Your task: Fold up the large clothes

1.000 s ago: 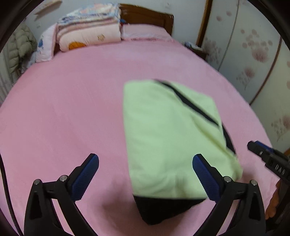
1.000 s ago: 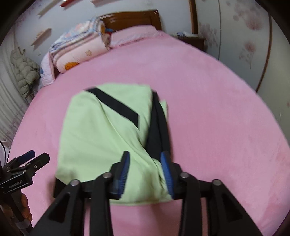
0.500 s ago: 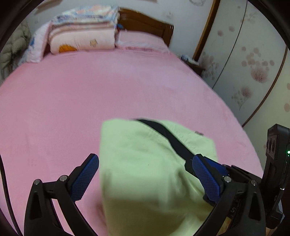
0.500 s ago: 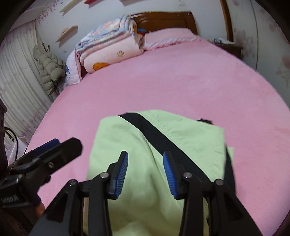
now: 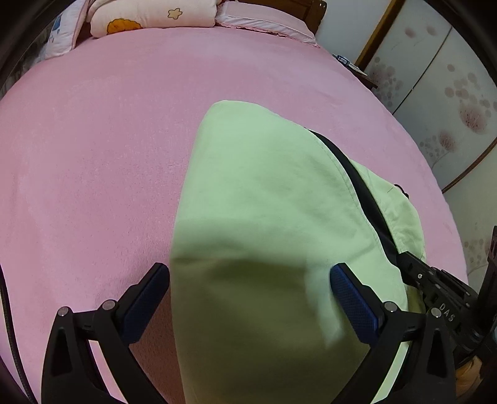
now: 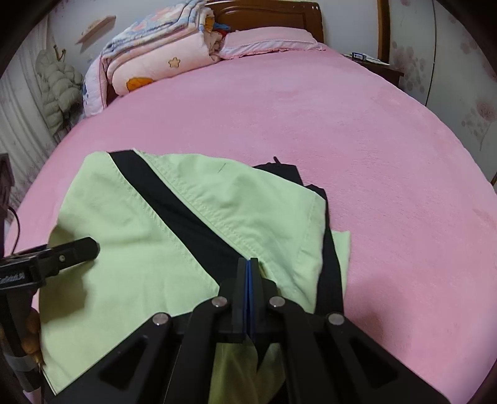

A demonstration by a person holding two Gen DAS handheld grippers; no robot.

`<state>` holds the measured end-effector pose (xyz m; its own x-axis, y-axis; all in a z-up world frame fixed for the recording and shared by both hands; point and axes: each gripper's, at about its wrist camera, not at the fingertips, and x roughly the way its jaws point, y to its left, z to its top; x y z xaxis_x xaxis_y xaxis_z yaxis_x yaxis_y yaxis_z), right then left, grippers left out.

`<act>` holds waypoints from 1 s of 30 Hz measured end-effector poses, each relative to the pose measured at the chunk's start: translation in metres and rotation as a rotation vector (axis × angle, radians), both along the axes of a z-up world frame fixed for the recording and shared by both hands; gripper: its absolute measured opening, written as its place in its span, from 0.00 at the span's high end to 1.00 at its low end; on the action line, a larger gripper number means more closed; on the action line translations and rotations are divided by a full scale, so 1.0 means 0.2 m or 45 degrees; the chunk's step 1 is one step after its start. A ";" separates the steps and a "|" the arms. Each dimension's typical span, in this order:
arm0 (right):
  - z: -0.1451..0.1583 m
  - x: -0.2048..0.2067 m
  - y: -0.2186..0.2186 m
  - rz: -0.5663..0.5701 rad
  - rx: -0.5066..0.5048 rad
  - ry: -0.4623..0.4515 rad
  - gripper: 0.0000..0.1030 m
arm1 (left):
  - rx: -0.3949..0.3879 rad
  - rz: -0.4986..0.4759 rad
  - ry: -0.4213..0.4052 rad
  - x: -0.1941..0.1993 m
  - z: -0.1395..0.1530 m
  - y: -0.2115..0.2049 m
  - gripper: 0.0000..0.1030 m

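The right gripper (image 6: 248,264) was clenched on the green garment (image 6: 130,233); only the left-wrist view showed the left gripper (image 5: 250,281) spread wide.

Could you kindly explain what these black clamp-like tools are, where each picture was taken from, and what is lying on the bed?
No robot arm here: a person holds a hand-operated two-finger gripper in each hand, and each gripper carries a wide-angle camera looking along its fingers. The left camera's picture shows the left gripper open, its blue pads on either side of a light green garment with black bands, lying folded on the pink bedspread. The right camera's picture shows the right gripper shut above the garment; whether it pinches cloth is unclear. A stack of folded quilts lies near the wooden headboard.
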<state>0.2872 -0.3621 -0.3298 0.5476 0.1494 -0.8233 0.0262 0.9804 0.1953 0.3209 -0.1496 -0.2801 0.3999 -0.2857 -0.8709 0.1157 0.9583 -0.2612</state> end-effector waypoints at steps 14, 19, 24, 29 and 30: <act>0.36 -0.09 0.05 -0.018 0.012 0.008 0.96 | 0.117 0.010 -0.062 -0.07 0.34 -0.04 0.00; 0.66 -0.24 0.04 -0.040 0.045 -0.101 0.67 | 0.050 0.027 -0.076 -0.16 0.58 0.00 0.00; 0.88 -0.36 0.03 -0.055 0.066 -0.182 0.57 | 0.011 0.028 -0.110 -0.27 0.78 0.01 0.00; 0.94 -0.45 0.01 -0.087 0.094 -0.186 0.38 | 0.006 -0.035 -0.186 -0.41 0.88 0.02 0.00; 0.93 -0.46 0.00 -0.095 0.093 -0.182 0.35 | 0.012 -0.039 -0.176 -0.44 0.87 0.02 0.00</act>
